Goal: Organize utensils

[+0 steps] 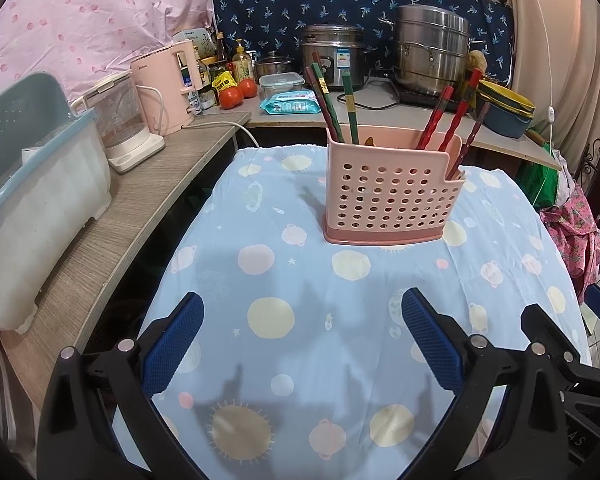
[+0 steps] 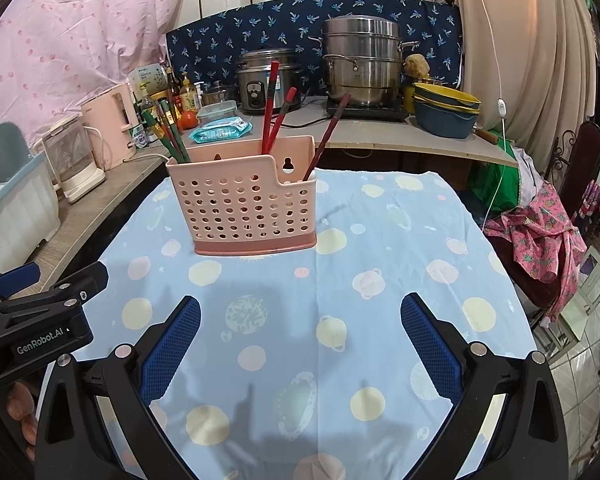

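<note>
Left wrist view shows the left gripper (image 1: 302, 322) with its blue-padded fingers (image 1: 174, 344) spread wide apart and nothing between them, hovering low over the blue planet-print tablecloth (image 1: 268, 248); the right wrist view shows the right gripper (image 2: 300, 326) likewise spread and empty, with the left tool's black body at its left edge. Ahead of both, near the far end of the cloth, stands the pink perforated utensil holder (image 1: 392, 200), upright and well apart from either pair of tongs. Green chopsticks (image 1: 332, 98) lean out of its left end and red chopsticks (image 1: 448, 118) out of its right end, one red stick sitting in the lower notched corner section. Something brownish peeks over the rim in the middle, perhaps a spoon handle, but it is too small to tell. No loose utensil lies on the cloth in either view, so I judge the sorting is either done or stands at a pause between picks, both tools being free. If anything remains, it is probably tidying the leaning sticks: the next move would call for reaching forward and up to a stick's exposed upper shaft, closing on a thin, smooth, round thing squarely so it does not pivot, and lifting without tipping the light holder. Beyond the table, the counter (image 1: 380, 116) carries pots, a kettle and bowls.
</note>
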Available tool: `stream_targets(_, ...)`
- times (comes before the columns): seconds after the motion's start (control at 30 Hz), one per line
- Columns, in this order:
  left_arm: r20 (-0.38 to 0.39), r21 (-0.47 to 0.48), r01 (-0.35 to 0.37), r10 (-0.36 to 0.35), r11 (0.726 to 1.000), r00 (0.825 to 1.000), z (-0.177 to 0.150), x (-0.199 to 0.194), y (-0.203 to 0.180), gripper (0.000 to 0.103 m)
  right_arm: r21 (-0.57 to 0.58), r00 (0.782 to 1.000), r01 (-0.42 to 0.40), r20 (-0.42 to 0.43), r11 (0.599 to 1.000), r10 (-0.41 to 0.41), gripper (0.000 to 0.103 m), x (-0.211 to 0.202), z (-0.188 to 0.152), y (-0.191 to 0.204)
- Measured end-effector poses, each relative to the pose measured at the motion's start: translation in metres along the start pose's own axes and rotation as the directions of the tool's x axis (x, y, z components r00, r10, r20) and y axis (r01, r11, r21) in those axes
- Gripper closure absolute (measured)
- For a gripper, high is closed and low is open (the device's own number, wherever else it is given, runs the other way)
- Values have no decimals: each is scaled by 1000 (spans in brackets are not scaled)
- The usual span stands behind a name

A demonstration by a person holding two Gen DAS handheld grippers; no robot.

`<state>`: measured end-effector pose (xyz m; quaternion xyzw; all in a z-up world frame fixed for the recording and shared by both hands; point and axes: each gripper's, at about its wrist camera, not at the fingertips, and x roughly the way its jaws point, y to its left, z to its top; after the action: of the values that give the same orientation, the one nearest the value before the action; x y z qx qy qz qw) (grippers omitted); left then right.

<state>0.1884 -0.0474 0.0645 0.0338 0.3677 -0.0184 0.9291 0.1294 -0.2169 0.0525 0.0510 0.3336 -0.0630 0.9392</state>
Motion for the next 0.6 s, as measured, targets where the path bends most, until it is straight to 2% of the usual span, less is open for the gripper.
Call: stream_targets(0.6,-3,1,0,0,1000,1000,0,2,1,8,-1,1000,-3,-2,1000,3,7,1,0,-2)
